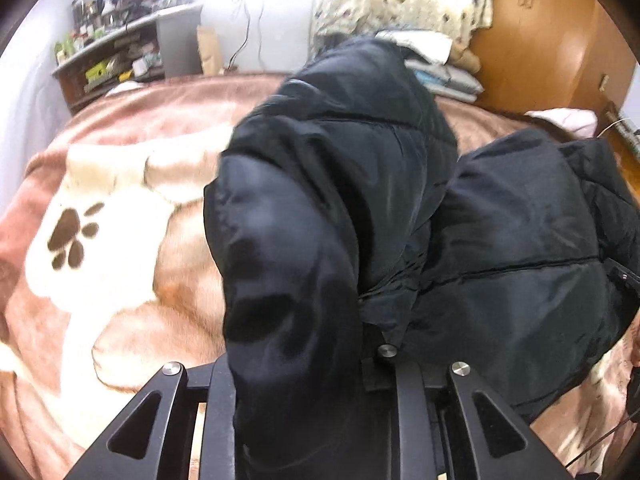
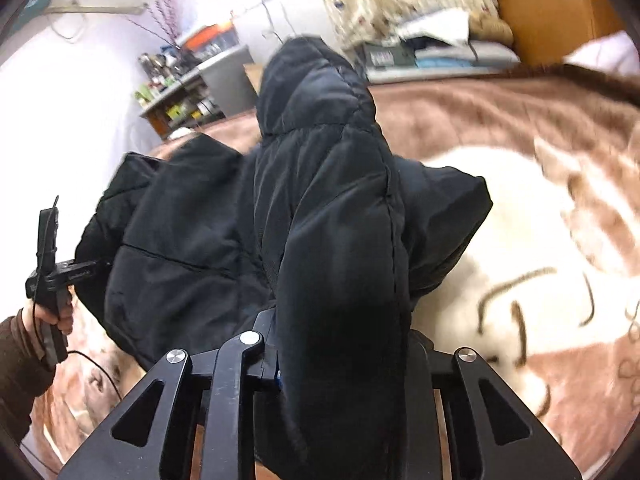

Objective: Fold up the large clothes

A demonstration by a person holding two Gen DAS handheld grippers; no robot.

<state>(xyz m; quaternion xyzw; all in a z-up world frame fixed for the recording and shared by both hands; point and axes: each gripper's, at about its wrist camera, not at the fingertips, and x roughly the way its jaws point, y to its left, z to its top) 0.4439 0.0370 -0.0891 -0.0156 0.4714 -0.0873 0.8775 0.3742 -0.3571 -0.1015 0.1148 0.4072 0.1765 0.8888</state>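
A black puffer jacket (image 1: 500, 240) lies partly on the bed, and two parts of it are lifted. In the left wrist view a padded fold rises from between the fingers of my left gripper (image 1: 304, 364), which is shut on it; the fabric hides the fingertips. In the right wrist view another thick fold of the jacket (image 2: 332, 200) stands up out of my right gripper (image 2: 340, 344), which is also shut on it. The left gripper (image 2: 52, 268), held by a hand in a brown sleeve, shows at the left edge of the right wrist view, against the jacket's side.
The bed carries a brown and cream plush blanket (image 1: 104, 240) with a paw print. Behind it stand a cluttered shelf (image 1: 116, 56), a stack of folded clothes (image 1: 440, 68) and a wooden wardrobe (image 1: 552, 48). A thin cable (image 2: 96, 368) trails over the blanket.
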